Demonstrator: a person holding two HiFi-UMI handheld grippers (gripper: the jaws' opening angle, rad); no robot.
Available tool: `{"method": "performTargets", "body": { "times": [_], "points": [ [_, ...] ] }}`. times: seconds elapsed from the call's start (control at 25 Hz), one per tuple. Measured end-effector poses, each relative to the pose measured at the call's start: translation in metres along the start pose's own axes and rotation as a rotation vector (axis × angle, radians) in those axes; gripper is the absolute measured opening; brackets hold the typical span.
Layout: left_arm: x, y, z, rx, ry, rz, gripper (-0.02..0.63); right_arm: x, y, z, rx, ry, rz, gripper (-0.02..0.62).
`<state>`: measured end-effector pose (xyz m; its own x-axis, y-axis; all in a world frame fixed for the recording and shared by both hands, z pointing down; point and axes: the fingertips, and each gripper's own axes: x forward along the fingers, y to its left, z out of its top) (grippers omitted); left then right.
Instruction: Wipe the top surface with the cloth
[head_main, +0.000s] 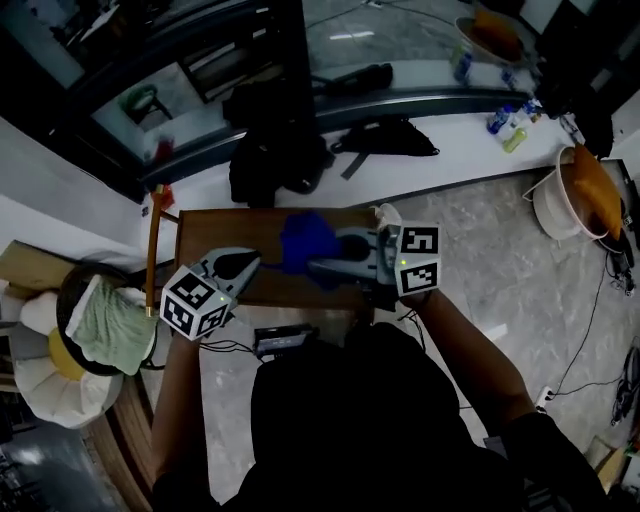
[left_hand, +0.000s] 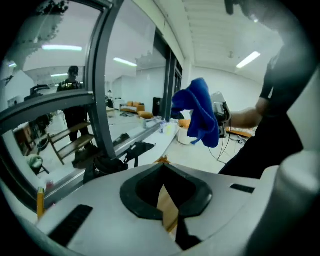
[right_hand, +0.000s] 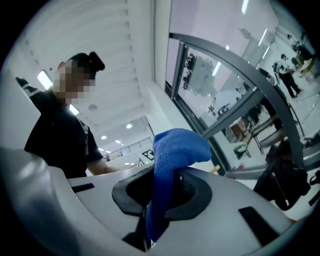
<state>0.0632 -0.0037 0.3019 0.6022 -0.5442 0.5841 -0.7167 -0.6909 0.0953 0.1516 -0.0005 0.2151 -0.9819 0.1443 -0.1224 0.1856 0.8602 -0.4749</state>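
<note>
A small brown wooden table (head_main: 215, 232) stands below me in the head view. The blue cloth (head_main: 308, 242) hangs bunched over its top, with my right gripper (head_main: 322, 262) shut on it. In the right gripper view the cloth (right_hand: 172, 160) runs between the black pads and bulges out above them. The left gripper (head_main: 250, 262) hovers over the table's near left part, shut with nothing in it. Through the left gripper's (left_hand: 163, 172) pads I see a strip of the wood. The left gripper view also shows the cloth (left_hand: 200, 116) hanging in the air to its right.
Black bags (head_main: 280, 160) lie on the white ledge behind the table. A yellow-handled stick (head_main: 152, 250) leans at the table's left, beside a basket with a green cloth (head_main: 112, 328). A white bucket (head_main: 582, 195) stands at the right, and a black device (head_main: 285, 341) lies on the floor.
</note>
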Motion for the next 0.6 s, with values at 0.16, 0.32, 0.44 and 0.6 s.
{"method": "performTargets", "body": {
  "times": [0.16,0.32,0.44,0.6],
  "points": [
    [-0.062,-0.016,0.009,-0.011,-0.141,0.074,0.009,-0.025,0.041,0.035,-0.098,-0.215,-0.160,0.063],
    [-0.135,-0.039,-0.005,-0.033,-0.245,0.103,0.009,-0.034,0.092,0.029,-0.107,-0.331,-0.239,0.063],
    [-0.174,-0.063,-0.029,-0.093,-0.297,0.069,0.009,-0.030,0.118,0.008,-0.122,-0.349,-0.326,0.063],
    [-0.199,-0.094,-0.075,-0.165,-0.282,0.020,0.009,-0.027,0.151,-0.036,-0.078,-0.332,-0.413,0.063]
  ]
}}
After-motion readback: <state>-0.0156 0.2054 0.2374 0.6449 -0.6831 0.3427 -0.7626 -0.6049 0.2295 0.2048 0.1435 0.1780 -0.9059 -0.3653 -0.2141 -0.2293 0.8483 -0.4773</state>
